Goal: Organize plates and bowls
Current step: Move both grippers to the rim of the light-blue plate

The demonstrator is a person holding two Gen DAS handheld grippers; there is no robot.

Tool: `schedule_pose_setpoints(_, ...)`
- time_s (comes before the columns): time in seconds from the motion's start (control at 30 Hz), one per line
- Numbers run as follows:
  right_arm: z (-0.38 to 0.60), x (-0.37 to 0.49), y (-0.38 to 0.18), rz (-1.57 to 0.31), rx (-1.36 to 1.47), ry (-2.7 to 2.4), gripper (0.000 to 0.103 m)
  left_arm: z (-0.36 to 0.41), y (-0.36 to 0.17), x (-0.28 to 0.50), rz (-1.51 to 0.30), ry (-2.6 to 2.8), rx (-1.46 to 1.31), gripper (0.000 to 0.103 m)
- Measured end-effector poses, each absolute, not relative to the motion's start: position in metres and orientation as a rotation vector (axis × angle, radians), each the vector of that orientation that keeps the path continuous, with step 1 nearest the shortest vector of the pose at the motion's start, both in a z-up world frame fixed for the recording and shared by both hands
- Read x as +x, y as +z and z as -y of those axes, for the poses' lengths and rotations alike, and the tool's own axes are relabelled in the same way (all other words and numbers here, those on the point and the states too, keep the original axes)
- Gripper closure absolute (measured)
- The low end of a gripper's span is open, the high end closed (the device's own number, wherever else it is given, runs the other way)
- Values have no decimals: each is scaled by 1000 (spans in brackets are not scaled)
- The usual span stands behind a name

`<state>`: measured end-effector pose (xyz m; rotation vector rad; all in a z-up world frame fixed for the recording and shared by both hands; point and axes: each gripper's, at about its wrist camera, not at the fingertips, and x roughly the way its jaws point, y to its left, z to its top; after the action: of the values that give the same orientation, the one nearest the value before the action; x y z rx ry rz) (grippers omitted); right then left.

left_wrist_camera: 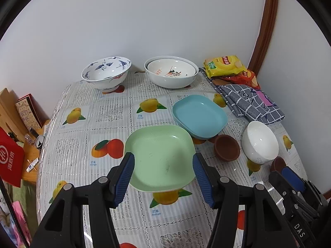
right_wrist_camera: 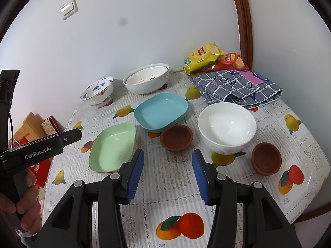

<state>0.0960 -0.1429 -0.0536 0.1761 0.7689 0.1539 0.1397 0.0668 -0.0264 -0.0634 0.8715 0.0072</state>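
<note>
A green square plate [left_wrist_camera: 160, 157] [right_wrist_camera: 112, 146] lies on the table in front of my open, empty left gripper [left_wrist_camera: 163, 161]. A blue square plate [left_wrist_camera: 199, 115] [right_wrist_camera: 161, 110] rests behind it, tilted on a brown clay bowl [left_wrist_camera: 227, 147] [right_wrist_camera: 176, 137]. A white bowl [left_wrist_camera: 260, 141] [right_wrist_camera: 226, 127] stands to the right, a second brown bowl [right_wrist_camera: 266, 158] beyond it. At the back are a blue-patterned bowl [left_wrist_camera: 106, 72] [right_wrist_camera: 97, 91] and two nested white bowls [left_wrist_camera: 171, 71] [right_wrist_camera: 146, 78]. My right gripper [right_wrist_camera: 168, 162] is open and empty, before the clay bowl.
A checked grey cloth [left_wrist_camera: 251, 102] [right_wrist_camera: 235, 86] and snack bags [left_wrist_camera: 226, 65] [right_wrist_camera: 203, 56] lie at the back right. The table's edge [left_wrist_camera: 44, 144] drops off to the left, with boxes and a red bag [left_wrist_camera: 9, 161] beyond. The right gripper shows in the left wrist view [left_wrist_camera: 293, 177].
</note>
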Motion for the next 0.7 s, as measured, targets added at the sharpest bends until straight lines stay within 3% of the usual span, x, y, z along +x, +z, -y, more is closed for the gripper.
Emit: schedule_pose_setpoints(0.7, 143, 147, -34, -738, 101, 165, 55, -56, -25, 176, -860, -11, -85, 47)
